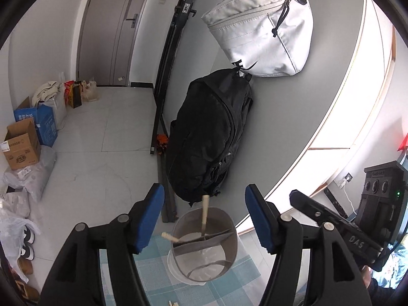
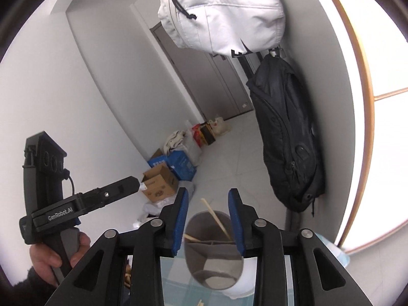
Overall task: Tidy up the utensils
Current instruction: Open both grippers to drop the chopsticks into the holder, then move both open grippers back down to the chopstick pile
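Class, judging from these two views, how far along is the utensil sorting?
Done: two pale-handled utensils already stand in the divided holder. In hand: nothing; the left hand-held gripper and right hand-held gripper are both open and empty above it. Left: at least one pale piece still lies on the checked cloth.
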Available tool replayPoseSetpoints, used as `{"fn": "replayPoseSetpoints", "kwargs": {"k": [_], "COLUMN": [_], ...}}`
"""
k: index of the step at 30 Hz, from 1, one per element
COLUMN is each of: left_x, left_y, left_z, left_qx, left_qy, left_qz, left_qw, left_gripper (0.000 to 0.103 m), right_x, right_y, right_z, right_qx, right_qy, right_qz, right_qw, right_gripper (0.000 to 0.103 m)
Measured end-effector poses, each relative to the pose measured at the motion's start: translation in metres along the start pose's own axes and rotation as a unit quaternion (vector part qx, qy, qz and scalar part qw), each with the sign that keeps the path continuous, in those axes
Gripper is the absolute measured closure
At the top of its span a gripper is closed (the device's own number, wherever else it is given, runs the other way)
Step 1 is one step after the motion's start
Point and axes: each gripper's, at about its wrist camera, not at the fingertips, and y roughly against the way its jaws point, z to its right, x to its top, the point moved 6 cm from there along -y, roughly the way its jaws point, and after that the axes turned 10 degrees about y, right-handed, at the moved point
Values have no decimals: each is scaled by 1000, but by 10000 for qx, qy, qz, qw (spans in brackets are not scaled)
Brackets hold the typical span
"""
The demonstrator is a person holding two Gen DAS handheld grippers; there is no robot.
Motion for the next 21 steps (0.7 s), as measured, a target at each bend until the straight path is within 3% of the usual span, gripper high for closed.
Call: {"fn": "replayPoseSetpoints", "kwargs": {"k": [2, 13, 21], "left_x": [-2, -11, -27], "left_y": [0, 11, 23], "left_z": [-1, 2, 1], "left_qx": [115, 306, 249], "left_qy": [-10, -82, -27], "left_qz": [68, 191, 35], "left_qw": [9999, 9993, 9997], "left_gripper": [31, 31, 31], "right_x": [-3, -11, -26], "right_y": [9, 30, 40], "right_z": [-1, -18, -30], "right_qx": [-27, -85, 16], "right_qy": [-41, 174, 359], "right_qz": [77, 114, -204], "right_qw": [10000, 9997, 9991], "right_gripper": [57, 57, 57]}}
